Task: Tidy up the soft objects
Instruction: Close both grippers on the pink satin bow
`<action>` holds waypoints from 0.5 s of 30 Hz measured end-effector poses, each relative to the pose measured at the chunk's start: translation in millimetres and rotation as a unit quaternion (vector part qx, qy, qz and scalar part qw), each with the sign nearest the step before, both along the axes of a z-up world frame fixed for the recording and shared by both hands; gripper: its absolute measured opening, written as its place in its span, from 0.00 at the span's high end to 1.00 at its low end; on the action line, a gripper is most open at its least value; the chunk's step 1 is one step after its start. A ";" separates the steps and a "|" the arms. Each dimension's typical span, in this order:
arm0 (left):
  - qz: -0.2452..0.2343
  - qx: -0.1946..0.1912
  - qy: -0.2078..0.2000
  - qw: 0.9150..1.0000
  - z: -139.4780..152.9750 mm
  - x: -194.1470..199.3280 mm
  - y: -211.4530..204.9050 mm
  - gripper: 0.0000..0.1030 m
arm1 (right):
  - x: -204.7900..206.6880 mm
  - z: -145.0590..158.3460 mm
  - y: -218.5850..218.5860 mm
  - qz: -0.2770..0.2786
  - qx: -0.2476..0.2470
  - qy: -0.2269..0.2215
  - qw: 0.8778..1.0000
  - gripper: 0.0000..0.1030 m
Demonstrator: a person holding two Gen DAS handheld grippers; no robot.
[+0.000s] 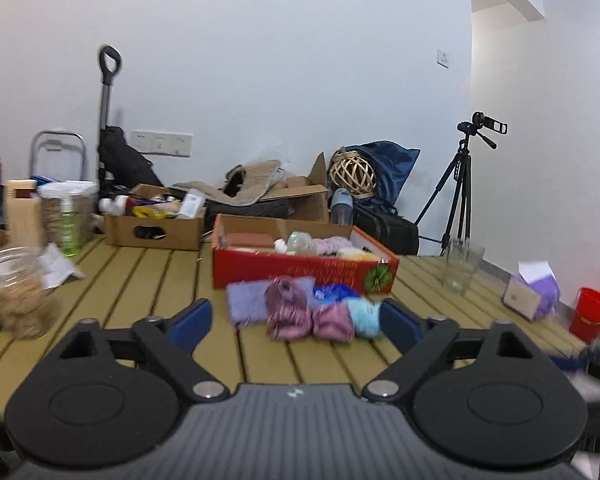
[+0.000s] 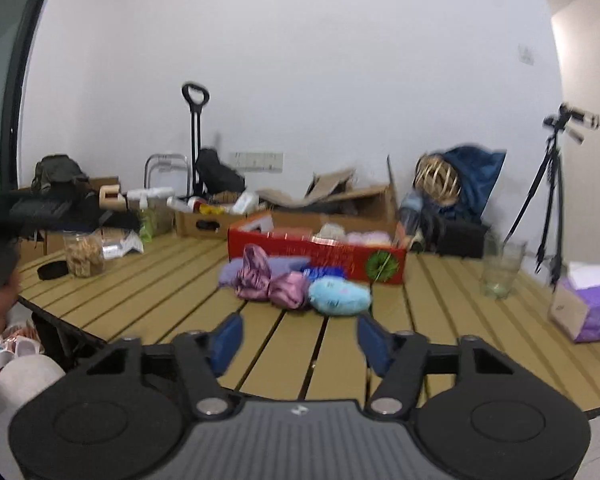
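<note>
Left wrist view: hovering both grippers, left [image 1: 296, 320] and right [image 2: 300, 336], fingers apart and empty, before the soft pile [image 1: 308, 312] lying on table [image 1: 140, 276] beside red box [image 1: 300, 272]; probably approaching, next needing closing on one piece.

Both views are motion-smeared. Ahead of the left hand-held gripper [image 1: 296, 320], the blue packet [image 1: 334, 292] sits mostly hidden behind the pink bundles [image 1: 300, 314], its print unreadable. Ahead of the right hand-held gripper [image 2: 300, 338], the red box [image 2: 320, 260] wall hides most of its contents, and its lettering is too blurred to read.
</note>
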State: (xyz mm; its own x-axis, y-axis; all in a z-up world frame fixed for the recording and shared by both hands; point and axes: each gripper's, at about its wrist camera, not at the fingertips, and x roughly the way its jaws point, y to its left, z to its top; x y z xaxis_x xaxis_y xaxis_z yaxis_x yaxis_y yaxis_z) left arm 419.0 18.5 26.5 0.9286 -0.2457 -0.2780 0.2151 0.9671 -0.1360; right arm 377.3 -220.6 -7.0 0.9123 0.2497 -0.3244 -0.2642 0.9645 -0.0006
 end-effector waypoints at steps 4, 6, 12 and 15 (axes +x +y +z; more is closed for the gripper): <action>0.001 0.002 0.018 1.000 -5.6 79.8 -9.8 0.35 | 43.7 -7.4 0.6 0.014 0.027 0.037 0.999 0.67; 0.009 0.007 0.025 1.000 -12.3 118.3 -14.7 0.48 | 68.9 -11.2 3.4 0.020 0.037 0.055 0.998 0.69; -0.006 -0.025 0.084 0.996 -48.0 211.2 -13.3 0.81 | 149.4 -24.0 14.5 0.026 0.052 0.095 0.994 0.71; -0.035 -0.033 0.114 0.992 -72.1 202.5 -3.8 0.82 | 181.5 -22.8 20.6 0.025 0.055 0.091 0.994 0.71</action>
State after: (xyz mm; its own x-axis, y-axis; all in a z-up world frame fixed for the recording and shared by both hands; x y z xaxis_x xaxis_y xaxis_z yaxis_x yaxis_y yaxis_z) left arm 621.5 14.7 -45.7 0.8238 -0.3314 -0.4599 0.2371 0.9384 -0.2515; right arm 558.8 -200.0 -29.8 0.8265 0.3372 -0.4507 -0.2985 0.9414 0.1570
